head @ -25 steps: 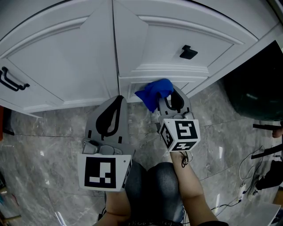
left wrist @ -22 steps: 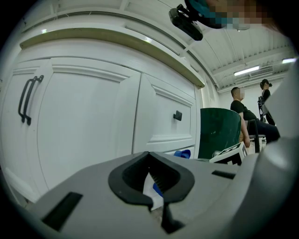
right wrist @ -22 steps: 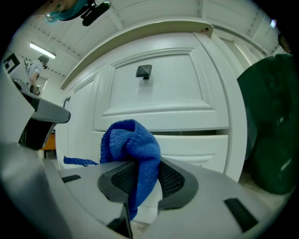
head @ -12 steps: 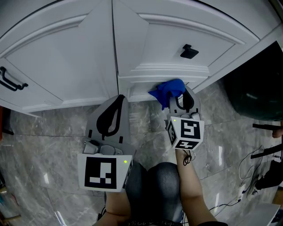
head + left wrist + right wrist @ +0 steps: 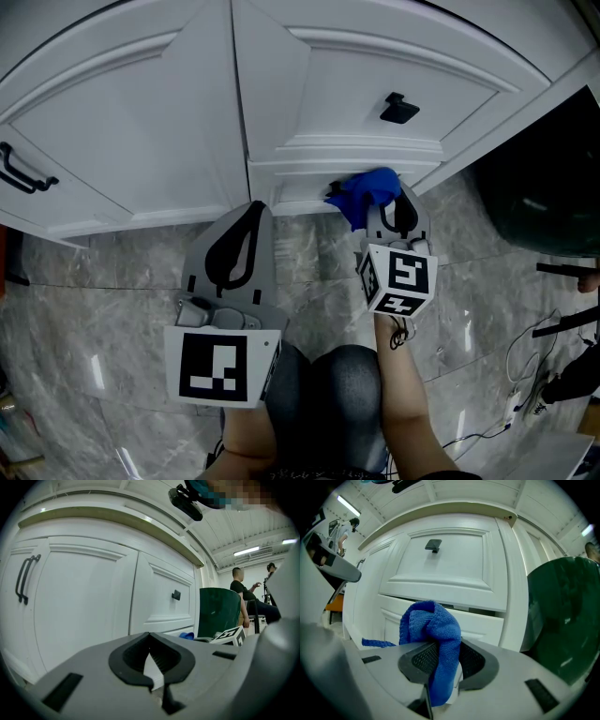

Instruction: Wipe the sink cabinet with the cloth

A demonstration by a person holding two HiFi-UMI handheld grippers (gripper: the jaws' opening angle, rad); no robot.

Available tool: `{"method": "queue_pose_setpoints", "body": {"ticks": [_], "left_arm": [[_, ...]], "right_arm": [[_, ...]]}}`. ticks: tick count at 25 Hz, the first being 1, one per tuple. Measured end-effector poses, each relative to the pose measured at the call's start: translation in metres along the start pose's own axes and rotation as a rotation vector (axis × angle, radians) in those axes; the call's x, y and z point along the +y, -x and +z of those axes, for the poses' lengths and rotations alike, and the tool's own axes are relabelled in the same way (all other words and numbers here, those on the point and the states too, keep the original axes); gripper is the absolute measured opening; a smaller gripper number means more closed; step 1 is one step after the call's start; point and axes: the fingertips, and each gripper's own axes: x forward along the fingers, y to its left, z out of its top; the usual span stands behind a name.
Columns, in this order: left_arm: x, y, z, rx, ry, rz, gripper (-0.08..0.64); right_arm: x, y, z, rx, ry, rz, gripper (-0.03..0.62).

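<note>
"Where was the cloth, reckoned from the black knob on the right-hand door?"

"Straight below it, past the door's lower edge, bunched against the base rail of the sink cabinet. Whether it truly pressed on the rail I could not tell. In the right gripper view the cloth rose as a blue hump under the knob, with one tail trailing off to the left."

"And what held it?"

"The right gripper. Its fingers were clamped on the cloth, which hung down between them in a fold."

"The other one?"

"The left gripper hung lower than the knob and well to its left, over the grey marble floor and clear of the cabinet. Its fingers were together with nothing between them; only white door showed through the loop they made."

"Anything else near that knob?"

"A dark green object stood to its right, beyond the cabinet's corner. Far to its left, on the other door, sat a black bar handle. Both doors were closed."
</note>
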Motion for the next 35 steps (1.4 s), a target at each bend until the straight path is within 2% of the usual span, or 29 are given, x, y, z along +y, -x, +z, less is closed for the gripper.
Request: {"method": "queue_pose_setpoints", "body": {"ticks": [21,26,30,35], "left_arm": [[-0.006,-0.010,-0.007,0.019,-0.004,-0.011,0.000],[-0.006,-0.012,-0.008,0.023,-0.002,-0.006,0.000],[-0.008,-0.014,-0.009,0.023,-0.007,-0.011,0.000],[-0.009,-0.018,-0.012,0.031,-0.009,-0.010,0.000]], "right_arm": [[-0.059,0.008,-0.022,0.023,-0.060,-0.162,0.115],[-0.085,0.012,-0.030,0.031,-0.084,-0.233,0.115],[-0.116,0.017,-0.041,0.043,-0.149,-0.308,0.115],[-0.122,0.014,-0.044,0.040,-0.149,-0.317,0.115]]}}
